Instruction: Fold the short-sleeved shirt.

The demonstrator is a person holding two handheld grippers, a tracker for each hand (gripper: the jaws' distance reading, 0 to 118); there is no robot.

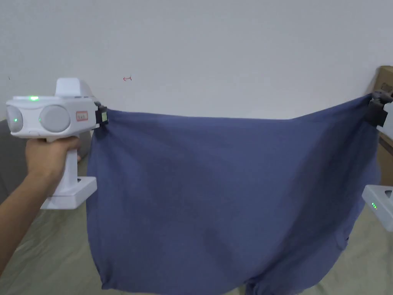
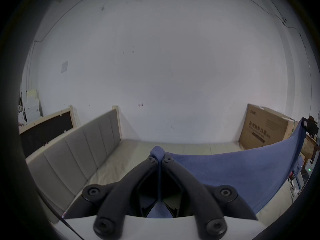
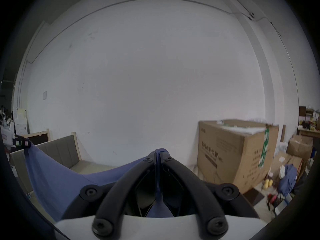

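A blue short-sleeved shirt (image 1: 226, 196) hangs spread wide in the air in front of a white wall, its lower edge low over the beige bed. My left gripper (image 1: 103, 115) is shut on its upper left corner; a hand holds the white handle. My right gripper (image 1: 378, 107) is shut on the upper right corner. In the left gripper view the jaws pinch a bunch of blue cloth (image 2: 157, 152), and the shirt (image 2: 242, 171) stretches away to the right. In the right gripper view the jaws clamp the cloth (image 3: 160, 151), and the shirt (image 3: 57, 171) runs off to the left.
A beige bed (image 1: 50, 253) lies under the shirt, with a padded headboard (image 2: 78, 150) on the left. A big cardboard box (image 3: 235, 155) stands at the right by the wall, with more boxes and clutter (image 3: 287, 176) on the floor beyond.
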